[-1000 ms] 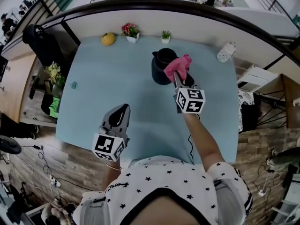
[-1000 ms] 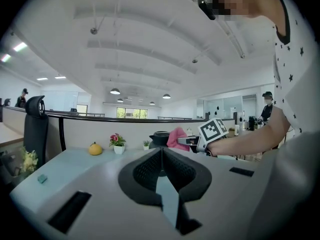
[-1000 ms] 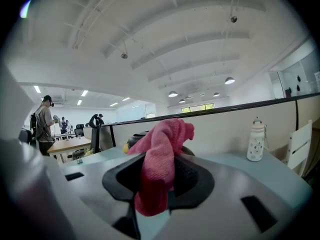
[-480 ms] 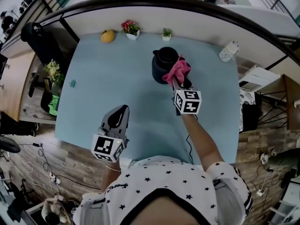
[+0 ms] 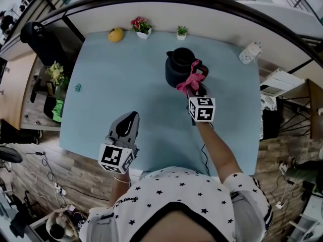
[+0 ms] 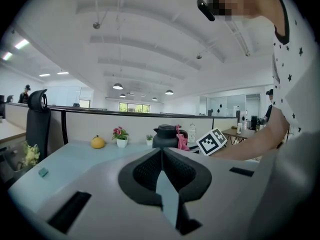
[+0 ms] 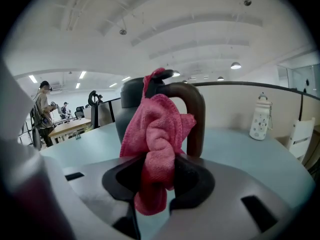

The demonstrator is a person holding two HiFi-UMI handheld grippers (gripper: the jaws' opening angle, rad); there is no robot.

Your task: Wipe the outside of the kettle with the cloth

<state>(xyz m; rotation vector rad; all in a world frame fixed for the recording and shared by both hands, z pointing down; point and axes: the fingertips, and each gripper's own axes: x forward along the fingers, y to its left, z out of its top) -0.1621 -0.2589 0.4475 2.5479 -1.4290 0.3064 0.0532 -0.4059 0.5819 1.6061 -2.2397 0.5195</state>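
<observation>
A dark kettle (image 5: 179,68) stands upright on the light blue table (image 5: 116,79), towards the back middle. My right gripper (image 5: 192,88) is shut on a pink cloth (image 5: 191,80), and the bunched cloth (image 7: 155,134) lies against the kettle's handle (image 7: 196,115) and near side. In the right gripper view the kettle body (image 7: 131,109) rises just behind the cloth. My left gripper (image 5: 127,126) hovers over the table's near left part, shut and holding nothing. It is far from the kettle (image 6: 165,137).
A yellow fruit-like ornament (image 5: 115,35), a small flower pot (image 5: 141,26) and a tiny green plant (image 5: 181,32) line the table's back edge. A white patterned bottle (image 5: 250,53) stands at the back right corner. A small teal object (image 5: 77,88) lies near the left edge.
The right gripper has drawn the pink cloth down from the kettle's top edge to its handle and near side. The left gripper has stayed in place.
</observation>
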